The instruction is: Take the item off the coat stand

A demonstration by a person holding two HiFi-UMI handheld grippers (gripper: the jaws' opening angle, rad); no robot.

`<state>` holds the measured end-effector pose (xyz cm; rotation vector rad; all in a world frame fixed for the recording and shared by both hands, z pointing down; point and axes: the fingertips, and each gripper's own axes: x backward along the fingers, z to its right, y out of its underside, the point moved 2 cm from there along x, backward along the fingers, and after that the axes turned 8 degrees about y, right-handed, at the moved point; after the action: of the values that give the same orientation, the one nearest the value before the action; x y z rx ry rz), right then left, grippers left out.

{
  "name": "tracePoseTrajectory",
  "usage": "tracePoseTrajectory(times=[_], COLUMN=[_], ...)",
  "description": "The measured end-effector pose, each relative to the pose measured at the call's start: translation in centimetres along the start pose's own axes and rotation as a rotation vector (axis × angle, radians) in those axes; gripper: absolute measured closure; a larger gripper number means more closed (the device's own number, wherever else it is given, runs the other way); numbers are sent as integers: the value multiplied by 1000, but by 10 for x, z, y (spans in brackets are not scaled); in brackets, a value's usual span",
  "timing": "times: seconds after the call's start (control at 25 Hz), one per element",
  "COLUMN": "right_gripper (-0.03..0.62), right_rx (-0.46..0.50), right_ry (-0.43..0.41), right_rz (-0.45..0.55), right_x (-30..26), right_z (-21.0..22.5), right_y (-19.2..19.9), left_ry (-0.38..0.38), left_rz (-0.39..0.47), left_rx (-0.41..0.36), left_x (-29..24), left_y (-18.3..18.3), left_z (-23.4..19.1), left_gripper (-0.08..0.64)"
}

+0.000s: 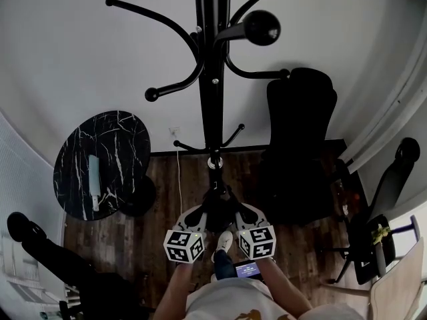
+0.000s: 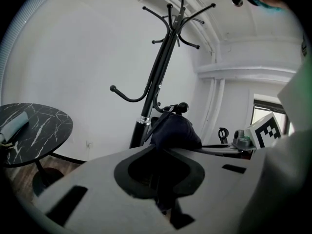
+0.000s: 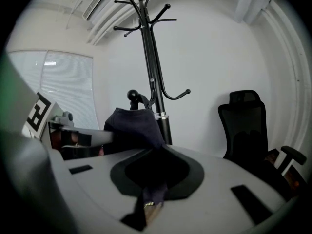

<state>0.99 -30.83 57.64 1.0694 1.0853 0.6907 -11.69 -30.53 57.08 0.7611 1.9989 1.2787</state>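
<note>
Fabric hides most of the contact here. In the head view the dark item (image 1: 219, 213) is only a black mass between the left gripper (image 1: 200, 213) and the right gripper (image 1: 241, 212), low in front of the coat stand (image 1: 208, 79), and I cannot make out its shape there. In its own view the left gripper is clamped on a fold of the item. The right gripper is closed on another fold, where a small golden piece shows in the cloth; I cannot tell what that piece is. The bulk of the item bulges just above both pairs of jaws. Its strap (image 2: 161, 118) goes up to a knobbed hook (image 2: 182, 106) low on the stand, but I cannot decide whether it is looped over the hook.

Left of the stand is a round marbled tabletop (image 1: 123, 145) with a pale roll (image 1: 94, 182) on it, well apart from the item. A black office chair (image 1: 297, 132) stands at the right, near the pole. Only the right gripper view shows window blinds (image 3: 63, 82), and only the head view shows the wooden floor (image 1: 167, 205).
</note>
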Motion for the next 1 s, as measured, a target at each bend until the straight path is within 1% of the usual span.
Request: tracePoseTrajectory(times=[0.24,1.0], right_gripper=[554,554], right_rx=[19,51], right_ry=[4,5], right_rz=[-6,-33], right_x=[-11,-51], right_z=[3,9], right_y=[-1,-7], left_ry=[-13,-30], left_rz=[-20,-27], left_rx=[-12,14], left_x=[-9,-35], left_y=[0,-6], left_z=[-9,-39], left_gripper=[534,534])
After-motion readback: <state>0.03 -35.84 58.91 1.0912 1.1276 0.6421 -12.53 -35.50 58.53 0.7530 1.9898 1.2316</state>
